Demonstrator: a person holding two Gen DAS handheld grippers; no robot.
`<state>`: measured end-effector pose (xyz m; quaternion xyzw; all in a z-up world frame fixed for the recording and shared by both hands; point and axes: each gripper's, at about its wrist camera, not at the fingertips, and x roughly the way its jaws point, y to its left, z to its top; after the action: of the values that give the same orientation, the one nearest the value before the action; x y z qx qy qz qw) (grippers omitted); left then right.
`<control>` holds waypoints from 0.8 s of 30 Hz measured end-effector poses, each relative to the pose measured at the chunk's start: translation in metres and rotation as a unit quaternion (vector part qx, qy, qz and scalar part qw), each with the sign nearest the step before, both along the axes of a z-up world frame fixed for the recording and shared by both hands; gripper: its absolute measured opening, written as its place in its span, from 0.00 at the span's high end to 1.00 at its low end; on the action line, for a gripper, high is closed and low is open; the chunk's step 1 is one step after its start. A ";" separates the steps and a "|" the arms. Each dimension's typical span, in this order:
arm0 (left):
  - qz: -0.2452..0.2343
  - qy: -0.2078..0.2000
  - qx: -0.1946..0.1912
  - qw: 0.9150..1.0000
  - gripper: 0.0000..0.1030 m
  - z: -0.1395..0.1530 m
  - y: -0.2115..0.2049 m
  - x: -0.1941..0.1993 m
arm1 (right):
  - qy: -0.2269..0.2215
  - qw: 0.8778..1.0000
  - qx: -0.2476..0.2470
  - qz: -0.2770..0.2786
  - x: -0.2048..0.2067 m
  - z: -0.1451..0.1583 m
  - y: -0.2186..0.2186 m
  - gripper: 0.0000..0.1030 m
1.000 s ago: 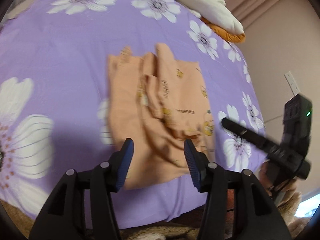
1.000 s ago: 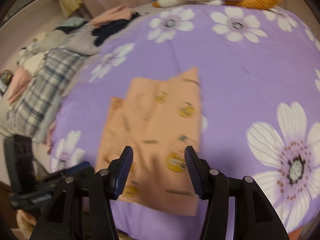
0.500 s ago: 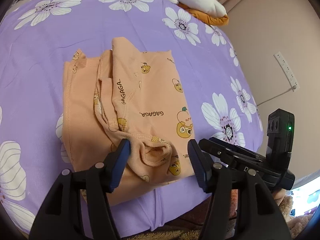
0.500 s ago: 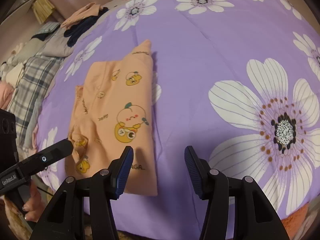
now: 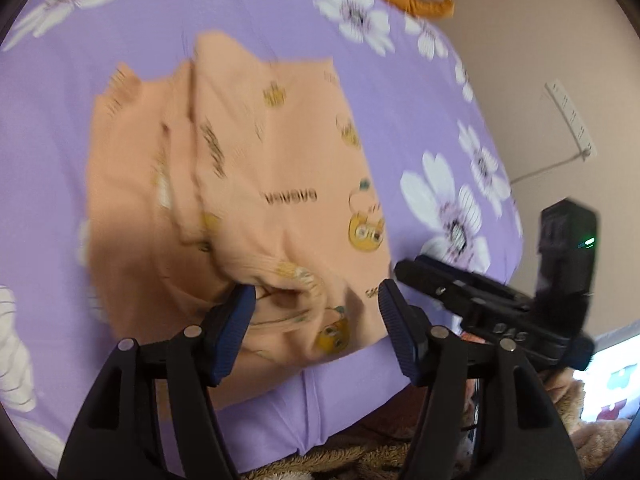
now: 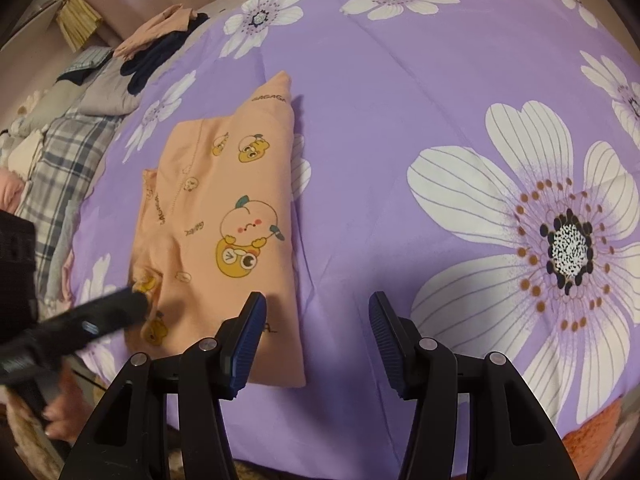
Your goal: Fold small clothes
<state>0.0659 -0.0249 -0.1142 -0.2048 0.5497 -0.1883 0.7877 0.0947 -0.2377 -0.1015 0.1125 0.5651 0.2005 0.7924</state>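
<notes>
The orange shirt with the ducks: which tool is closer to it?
Left. The left tool straddles the orange shirt's bunched near edge; the right tool hangs beside its corner, mostly over the purple bedsheet.

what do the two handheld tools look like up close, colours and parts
Both match. The left tool and the right tool each have two black plastic arms with triangular cut-outs and silver rivets, tipped with dark blue ribbed pads. Seen from the left wrist view, the right tool carries a black boxy block with a small green light.
</notes>
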 end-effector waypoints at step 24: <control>0.084 -0.002 -0.015 0.996 0.73 -0.009 0.052 -0.065 | -0.006 0.999 -0.026 0.027 0.000 0.002 0.023 0.47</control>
<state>0.0013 0.0266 -0.1235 -0.2617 0.5258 -0.1308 0.7987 0.0949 -0.2143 -0.1000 0.0754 0.5682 0.2081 0.7926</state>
